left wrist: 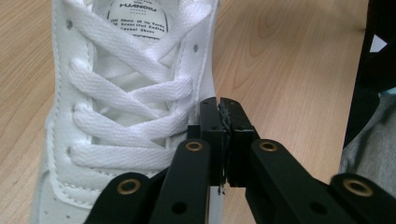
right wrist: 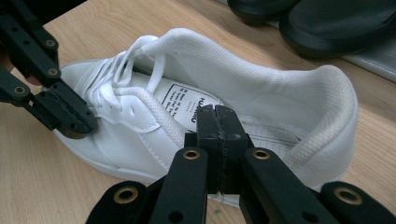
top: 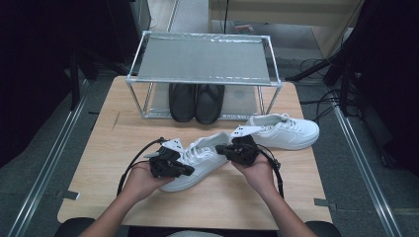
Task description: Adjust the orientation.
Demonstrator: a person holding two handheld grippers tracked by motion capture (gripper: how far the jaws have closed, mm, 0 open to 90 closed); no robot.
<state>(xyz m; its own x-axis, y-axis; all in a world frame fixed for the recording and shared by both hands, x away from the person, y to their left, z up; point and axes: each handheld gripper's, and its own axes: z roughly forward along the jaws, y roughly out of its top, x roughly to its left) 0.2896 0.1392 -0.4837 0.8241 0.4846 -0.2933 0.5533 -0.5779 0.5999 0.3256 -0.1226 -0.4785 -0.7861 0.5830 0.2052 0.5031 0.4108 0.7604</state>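
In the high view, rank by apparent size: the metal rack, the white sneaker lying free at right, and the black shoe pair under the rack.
1. Metal rack, clearly largest.
2. Black shoe pair and the free white sneaker look alike in area; the pair sits farther back and partly under the shelf, so I won't rank them.

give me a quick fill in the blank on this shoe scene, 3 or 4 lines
1. The sneaker between the two hand-held grippers is ____ in colour.
2. A pair of ____ shoes sits on the bottom level of the metal rack.
3. The second white sneaker lies on the table to the ____ of the rack's front.
4. The left hand-held gripper and the right hand-held gripper both have their jaws ____.

Missing words: white; black; right; shut
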